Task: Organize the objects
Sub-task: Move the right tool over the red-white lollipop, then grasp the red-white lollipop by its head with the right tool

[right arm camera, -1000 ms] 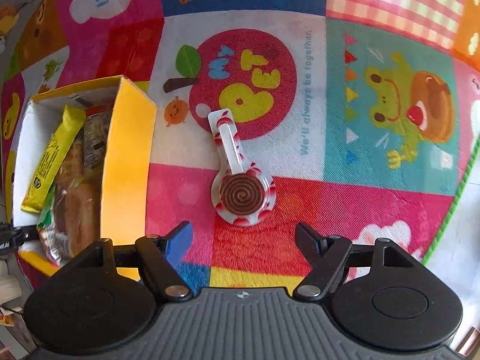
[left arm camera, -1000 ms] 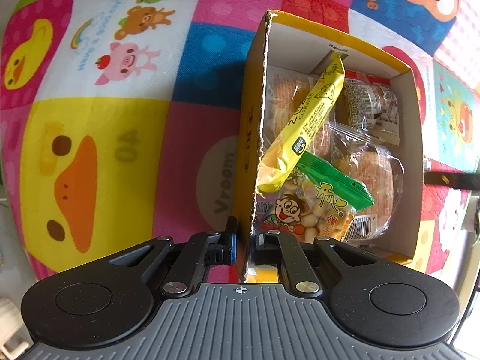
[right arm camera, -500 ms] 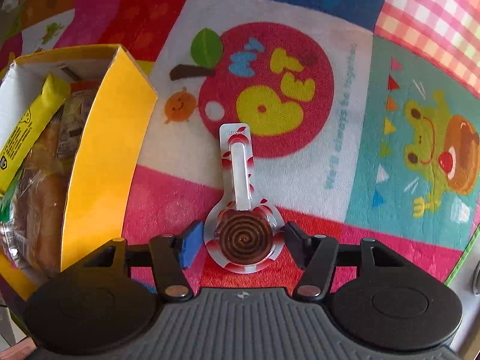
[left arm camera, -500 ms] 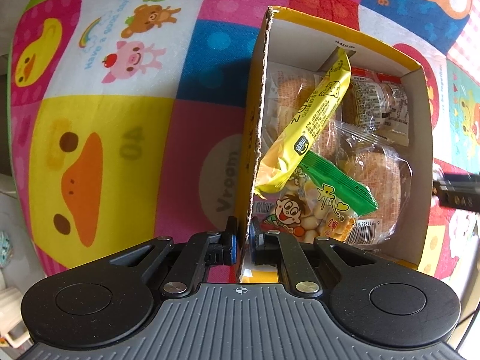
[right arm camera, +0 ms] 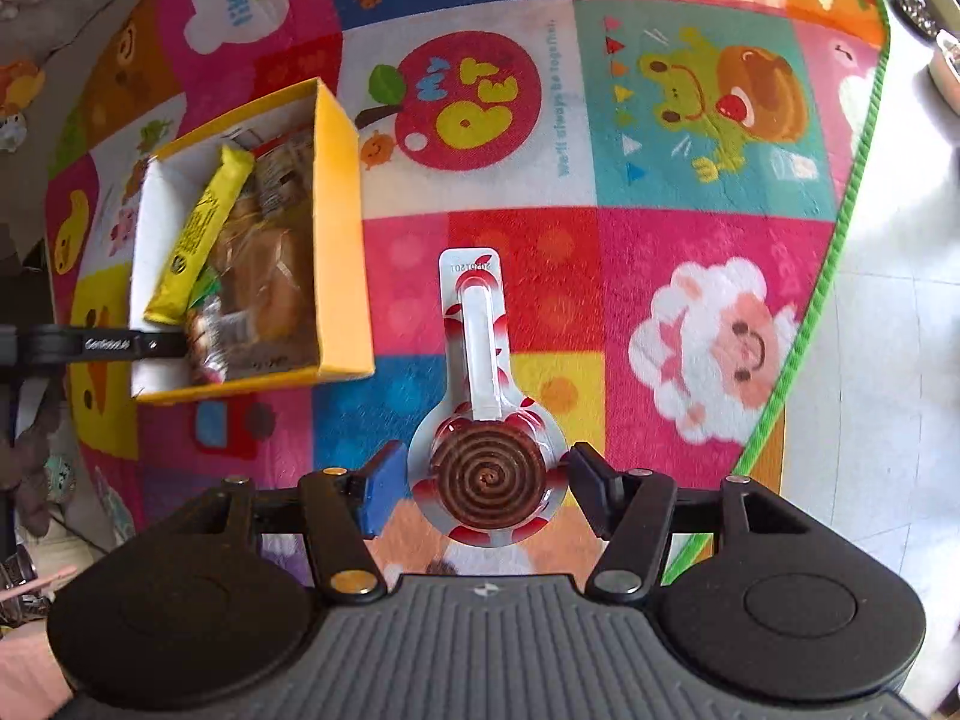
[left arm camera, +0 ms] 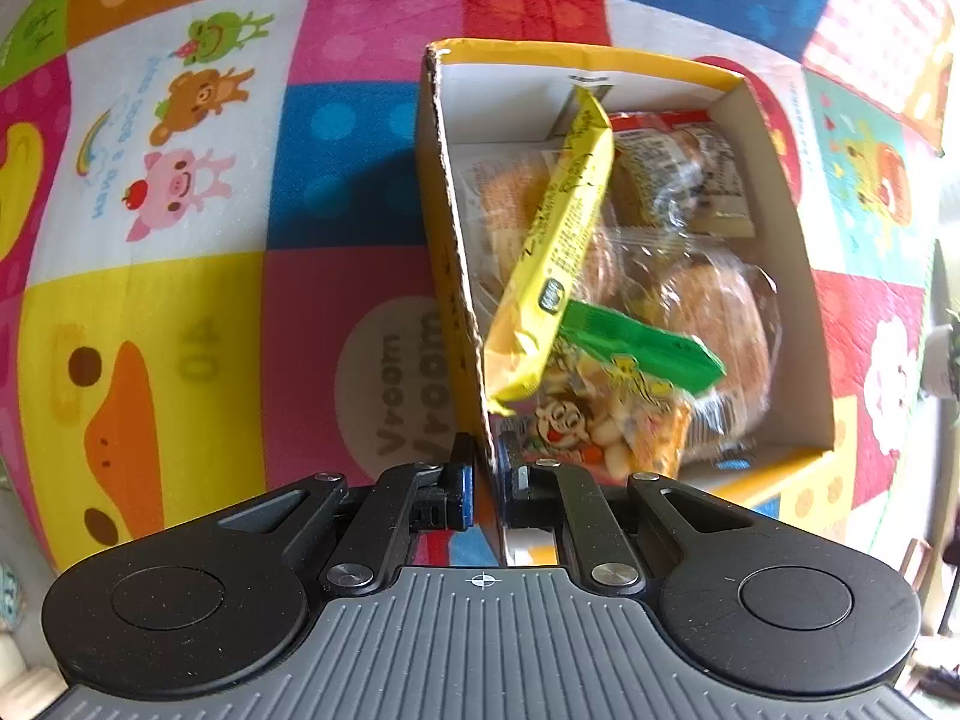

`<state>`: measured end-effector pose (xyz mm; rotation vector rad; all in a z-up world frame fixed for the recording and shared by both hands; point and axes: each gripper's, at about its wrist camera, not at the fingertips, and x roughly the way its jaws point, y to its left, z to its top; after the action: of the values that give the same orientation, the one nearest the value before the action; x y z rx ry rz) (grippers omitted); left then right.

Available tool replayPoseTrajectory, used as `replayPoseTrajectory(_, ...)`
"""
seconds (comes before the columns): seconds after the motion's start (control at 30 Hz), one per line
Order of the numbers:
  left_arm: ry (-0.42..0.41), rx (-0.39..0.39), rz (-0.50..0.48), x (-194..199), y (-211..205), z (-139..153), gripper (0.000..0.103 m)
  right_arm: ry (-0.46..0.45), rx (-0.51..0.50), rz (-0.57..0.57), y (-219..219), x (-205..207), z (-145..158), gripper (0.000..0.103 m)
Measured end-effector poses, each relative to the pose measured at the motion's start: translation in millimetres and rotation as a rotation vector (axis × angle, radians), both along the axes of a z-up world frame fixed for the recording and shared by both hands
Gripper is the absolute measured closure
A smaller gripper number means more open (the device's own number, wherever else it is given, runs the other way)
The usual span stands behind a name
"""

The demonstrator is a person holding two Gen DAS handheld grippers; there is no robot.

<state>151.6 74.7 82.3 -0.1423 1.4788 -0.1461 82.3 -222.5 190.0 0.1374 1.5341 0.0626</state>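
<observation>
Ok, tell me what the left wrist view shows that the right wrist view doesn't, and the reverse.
Only the left view: the left tool clamped on the near wall of the yellow cardboard snack box, and the green-topped cartoon snack bag. Only the right view: the open right tool flanking the packaged brown spiral lollipop. Both: the box, its long yellow wrapper and the colourful cartoon mat.

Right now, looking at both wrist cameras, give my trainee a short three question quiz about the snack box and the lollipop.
1. True or false: the left gripper is shut on a wall of the yellow cardboard box.
2. The packaged chocolate swirl lollipop sits: A) inside the box, B) between the right gripper fingers, C) under the long yellow snack packet.
3. Fill in: the lollipop's stick points ____ from the right gripper.

Key: 1 true; 2 B; 3 away.
</observation>
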Motion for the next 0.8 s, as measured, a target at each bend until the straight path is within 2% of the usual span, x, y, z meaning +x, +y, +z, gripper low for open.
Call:
replayPoseTrajectory(0.17, -0.016, -0.028, -0.022, -9, 2, 4, 0.093, -0.022, 0.016, -0.070, 22, -42, 40, 0.044)
replayPoseTrajectory(0.4, -0.059, -0.039, -0.073, -14, 4, 8, 0.093, -0.075, 0.066, -0.093, 59, -79, 97, 0.043)
replayPoseTrajectory(0.67, -0.103, -0.030, -0.128, -18, 12, 8, 0.093, -0.148, 0.077, -0.102, 94, -100, 130, 0.043)
replayPoseTrajectory(0.8, -0.112, -0.025, -0.134, -17, 15, 9, 0.093, -0.170, 0.078, -0.113, 101, -104, 135, 0.043)
